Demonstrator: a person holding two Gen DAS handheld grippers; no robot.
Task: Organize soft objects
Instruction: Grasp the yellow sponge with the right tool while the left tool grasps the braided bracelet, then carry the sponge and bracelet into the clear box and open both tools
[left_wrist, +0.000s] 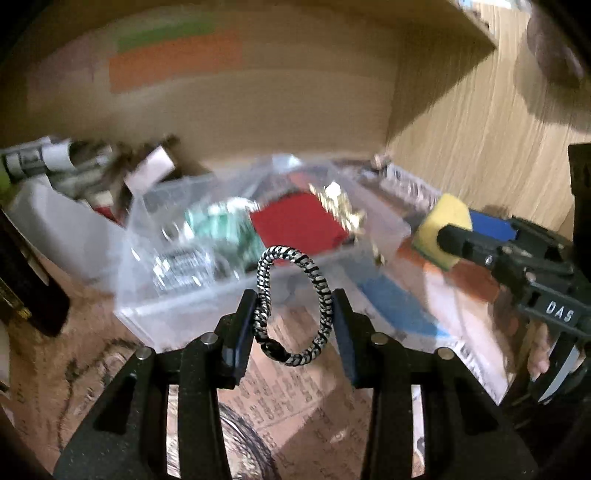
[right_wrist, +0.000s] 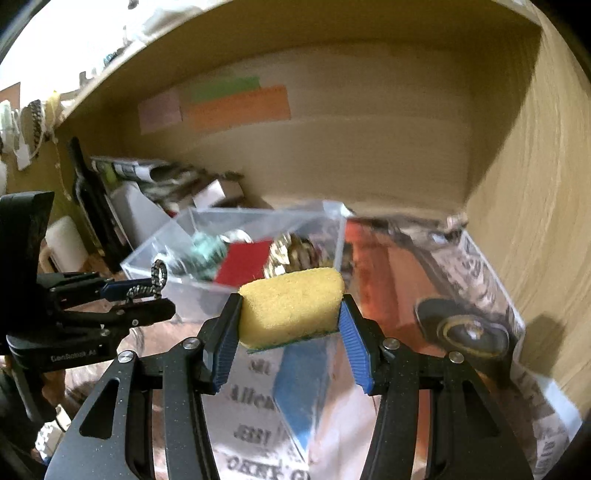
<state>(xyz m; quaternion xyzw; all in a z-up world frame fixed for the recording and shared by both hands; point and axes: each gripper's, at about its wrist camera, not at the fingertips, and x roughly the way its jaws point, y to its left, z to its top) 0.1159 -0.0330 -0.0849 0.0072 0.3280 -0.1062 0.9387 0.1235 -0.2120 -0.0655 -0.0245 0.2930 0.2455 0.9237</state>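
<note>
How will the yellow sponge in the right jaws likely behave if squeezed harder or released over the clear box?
The yellow sponge looks porous, so it probably compresses easily and springs back. It seems light for its bulk, held only at its ends by the right gripper. Its blocky shape suggests it would land in the clear box without rolling.

Both tongs matte black, speckled, silver pivot screws, blue ribbed pads: left tongs (left_wrist: 295, 306), right tongs (right_wrist: 291, 314). White "DAS" lettering right edge; fingertip skin lower right.
</note>
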